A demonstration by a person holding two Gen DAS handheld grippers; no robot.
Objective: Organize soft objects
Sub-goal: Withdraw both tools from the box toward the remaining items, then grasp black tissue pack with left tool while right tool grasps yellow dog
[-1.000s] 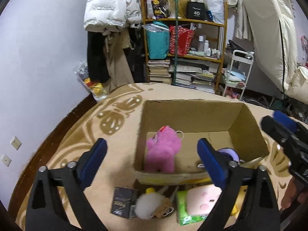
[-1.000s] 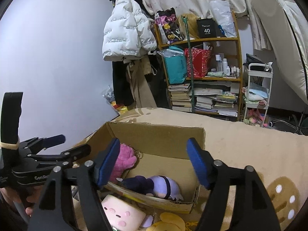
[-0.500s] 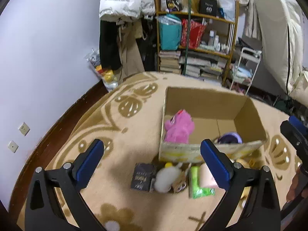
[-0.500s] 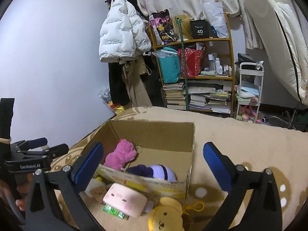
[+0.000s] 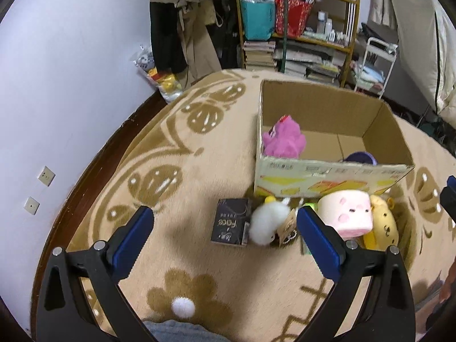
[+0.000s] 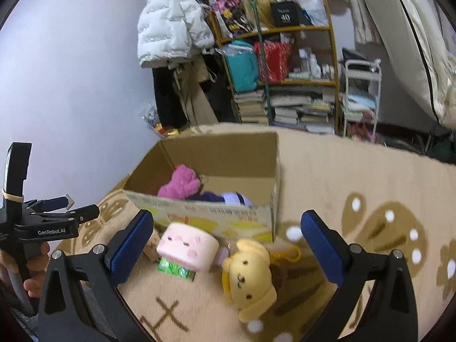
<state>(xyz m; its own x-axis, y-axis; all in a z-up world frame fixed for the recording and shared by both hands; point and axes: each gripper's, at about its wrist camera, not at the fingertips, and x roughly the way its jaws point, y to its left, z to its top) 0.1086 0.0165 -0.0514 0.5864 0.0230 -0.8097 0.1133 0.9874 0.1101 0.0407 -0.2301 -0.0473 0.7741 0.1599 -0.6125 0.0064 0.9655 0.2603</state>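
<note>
Toys lie on a patterned carpet [image 5: 199,148] in front of a cardboard box [image 5: 327,176], and both grippers hang above them with nothing held. The left gripper [image 5: 225,238] has its jaws wide apart; between them sit a black booklet [image 5: 230,223] and a white fluffy toy [image 5: 268,222], while the pink block toy [image 5: 346,212] and the yellow dog toy [image 5: 383,225] lie beyond the right jaw. The right gripper [image 6: 228,242] has just been opening its jaws, which now stand fully apart and empty; between them rest the pink block toy [image 6: 186,246], lying on a green packet [image 6: 172,268], and the yellow dog toy [image 6: 249,275]. Beyond both jaw pairs, the box holds a pink plush [image 6: 181,185] and a purple plush [image 6: 225,198]. A hand [image 6: 34,268] grips the left gripper's handle.
</note>
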